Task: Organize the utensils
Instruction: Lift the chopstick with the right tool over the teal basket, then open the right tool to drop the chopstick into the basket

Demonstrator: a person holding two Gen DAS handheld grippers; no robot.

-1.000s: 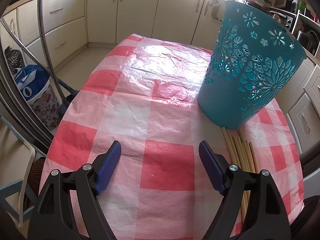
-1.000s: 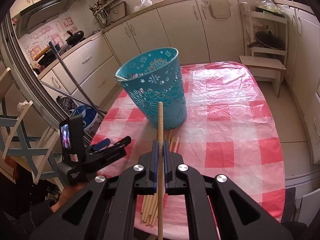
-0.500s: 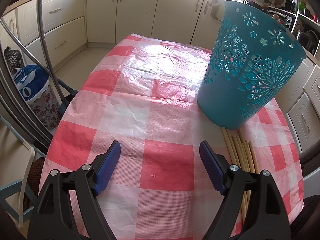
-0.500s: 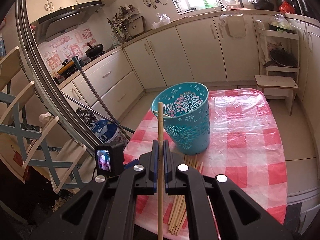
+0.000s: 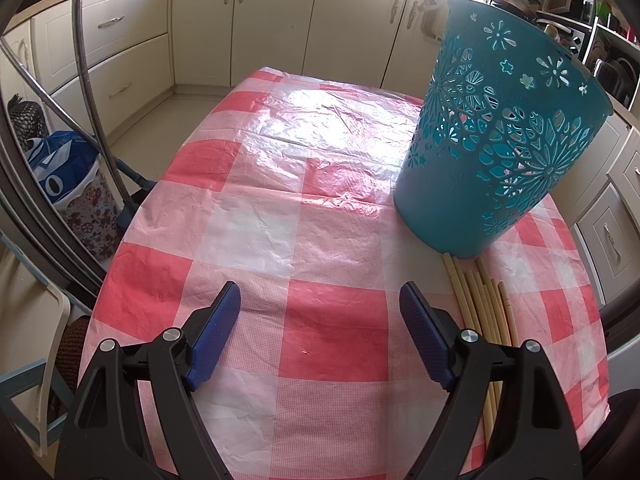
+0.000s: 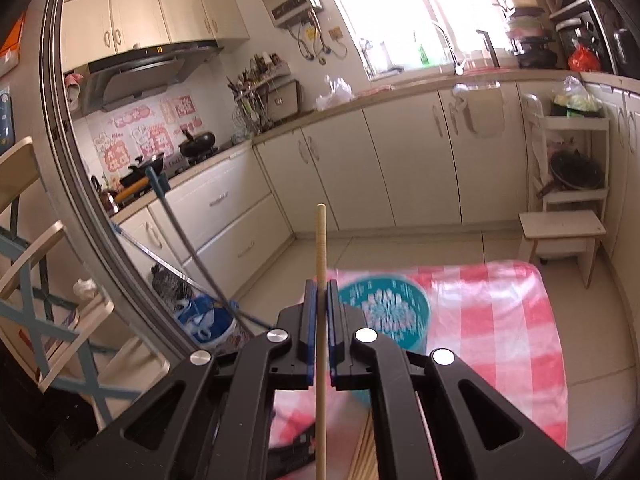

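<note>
Holding one chopstick (image 6: 320, 248) upright, right gripper (image 6: 319, 312) has both blue pads clamped on its shaft; the stick's long axis runs vertical through the frame, tip up at centre, tail out the bottom edge. Teal basket (image 6: 382, 312) sits just right of the pads in the lower middle of the right wrist view, its open mouth seen from above, blurred. So the target lies below and slightly right of the held stick; judged next need is to tip the stick toward that mouth and lower it in.

Left gripper (image 5: 320, 320) jaws stand wide apart, nothing between them, over checked tablecloth (image 5: 280, 208) at lower centre of the left wrist view. Remaining chopsticks (image 5: 476, 300) lie lower right, long axes running up-frame toward the basket's base, just beside the right-hand pad. Right hand is the one engaged with the basket.

Versus a second ago: right view now shows the basket much lower in frame and more of the kitchen wall, so the gripper has risen and pitched up. Left view unchanged.
</note>
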